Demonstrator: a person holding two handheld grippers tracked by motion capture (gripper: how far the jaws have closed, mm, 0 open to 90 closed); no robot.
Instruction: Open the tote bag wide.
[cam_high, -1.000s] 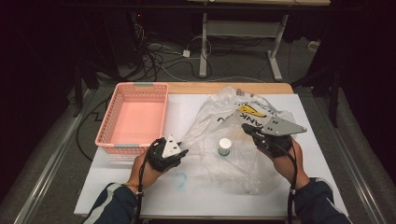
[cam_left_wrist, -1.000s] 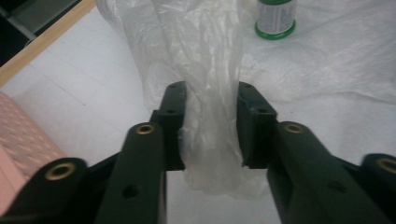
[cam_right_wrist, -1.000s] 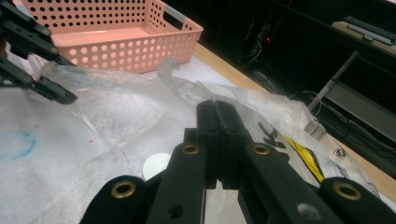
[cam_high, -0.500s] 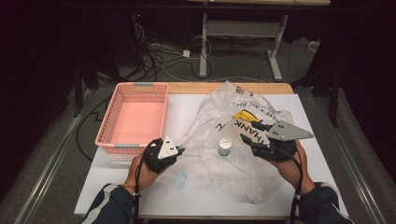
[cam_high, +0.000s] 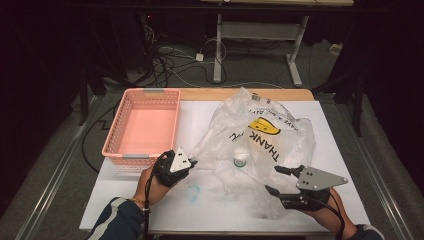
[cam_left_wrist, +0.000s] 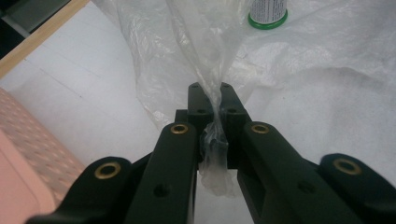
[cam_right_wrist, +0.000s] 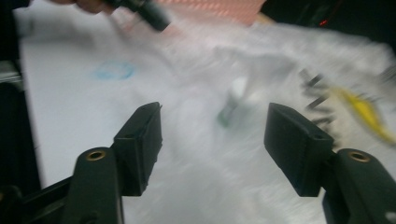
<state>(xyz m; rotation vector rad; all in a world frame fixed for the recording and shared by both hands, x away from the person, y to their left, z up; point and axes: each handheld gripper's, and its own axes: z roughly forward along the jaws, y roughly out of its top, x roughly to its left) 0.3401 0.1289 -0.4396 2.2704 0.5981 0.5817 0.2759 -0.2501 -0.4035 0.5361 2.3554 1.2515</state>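
A clear plastic bag (cam_high: 260, 135) with a yellow face and black lettering lies crumpled across the white table top (cam_high: 200, 120). A small white bottle with a green base (cam_high: 240, 160) stands under or inside the film; it is also in the left gripper view (cam_left_wrist: 267, 11) and, blurred, in the right gripper view (cam_right_wrist: 232, 105). My left gripper (cam_high: 190, 162) is shut on a twisted edge of the bag (cam_left_wrist: 212, 135) at the bag's left side. My right gripper (cam_high: 276, 180) stands open over the bag's near right part, its jaws wide apart and nothing between them (cam_right_wrist: 212, 140).
A pink slotted basket (cam_high: 145, 125), with nothing in it, sits at the table's left rear. A faint blue ring mark (cam_high: 192, 191) lies on the table near my left hand. Cables and a desk frame stand on the dark floor beyond the far edge.
My right gripper has let go of the bag, opened and drawn back toward the near right edge. The bag's right side has sunk. The left gripper stays shut on the bag's edge.
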